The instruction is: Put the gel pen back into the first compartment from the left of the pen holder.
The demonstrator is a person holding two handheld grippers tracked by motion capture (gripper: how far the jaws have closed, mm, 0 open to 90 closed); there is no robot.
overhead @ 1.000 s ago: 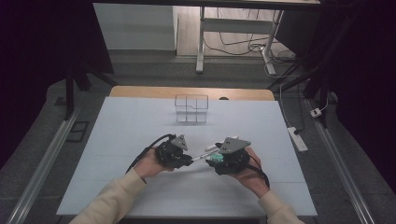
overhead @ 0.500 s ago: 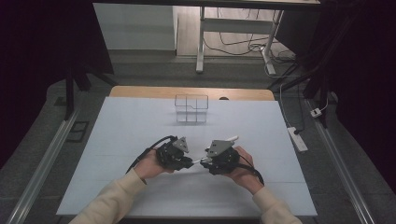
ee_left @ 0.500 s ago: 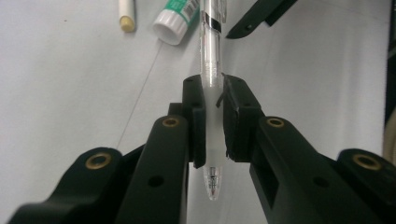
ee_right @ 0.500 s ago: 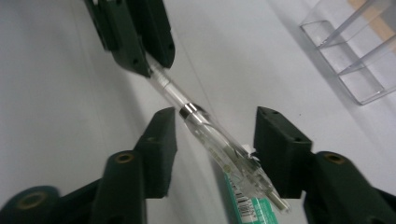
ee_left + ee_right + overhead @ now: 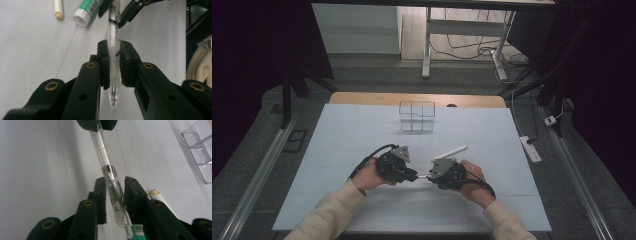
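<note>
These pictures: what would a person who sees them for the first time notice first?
The clear pen stretched between the two grippers, above the near middle of the white table. The left gripper clamps its frosted end; the right gripper has just been closing around its transparent cap end. Next, a white stick lying just beyond the right gripper, and a clear compartment box at the far middle.

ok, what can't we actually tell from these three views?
- Pen, high view: too small between the grippers to make out.
- Pen cap end, right gripper view: cut off by the bottom edge.
- Green tube, left gripper view: cut off by the top edge, label unreadable.
- Right gripper fingers: pen between them, contact on the right pad unclear.
- Clear organiser: contents too small to see.
</note>
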